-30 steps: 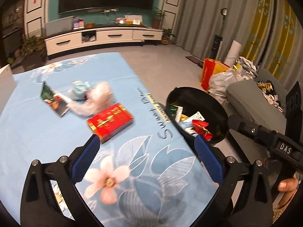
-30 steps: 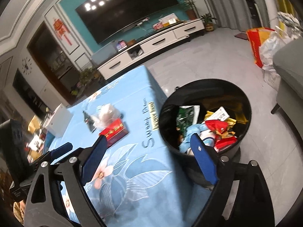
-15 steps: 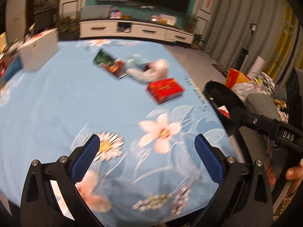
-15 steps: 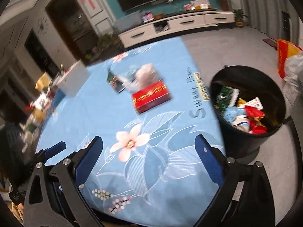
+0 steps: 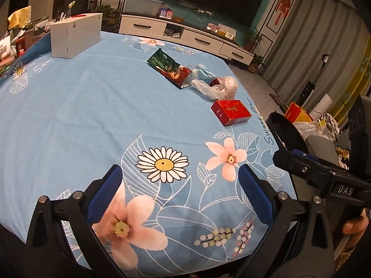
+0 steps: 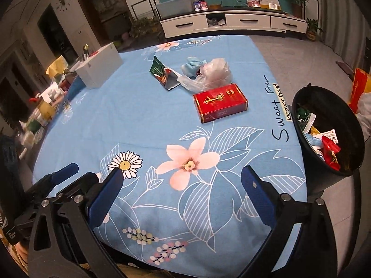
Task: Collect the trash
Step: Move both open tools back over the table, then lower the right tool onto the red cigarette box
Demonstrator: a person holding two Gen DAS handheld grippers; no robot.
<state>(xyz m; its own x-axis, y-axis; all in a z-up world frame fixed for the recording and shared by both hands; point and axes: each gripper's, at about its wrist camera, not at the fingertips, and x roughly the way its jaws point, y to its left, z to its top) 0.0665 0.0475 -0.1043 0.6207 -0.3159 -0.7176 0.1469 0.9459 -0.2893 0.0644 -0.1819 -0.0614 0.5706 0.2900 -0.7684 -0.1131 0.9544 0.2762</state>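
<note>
On the blue flowered tablecloth [image 5: 92, 115] lie a red box [image 5: 231, 115] [image 6: 220, 105], a crumpled clear plastic bag [image 5: 220, 85] [image 6: 212, 74], a light blue wad [image 6: 192, 66] and a green and red snack wrapper [image 5: 170, 68] [image 6: 162, 73]. A black trash bin [image 6: 329, 134] holding several wrappers stands on the floor off the table's right edge; its rim shows in the left wrist view [image 5: 285, 134]. My left gripper [image 5: 178, 195] and right gripper [image 6: 183, 195] are both open and empty, over the table's near edge, well short of the trash.
A white box [image 5: 76, 34] [image 6: 100, 66] stands at the table's far left. Clutter of bottles and small items [image 6: 41, 113] lies past the left edge. A TV cabinet [image 6: 234, 22] stands behind. Bags [image 5: 306, 120] sit on the floor near the bin.
Both grippers have pulled back and swung left from the bin toward the near edge of the table. More of the tablecloth and the white box have come into view. Both stay open.
</note>
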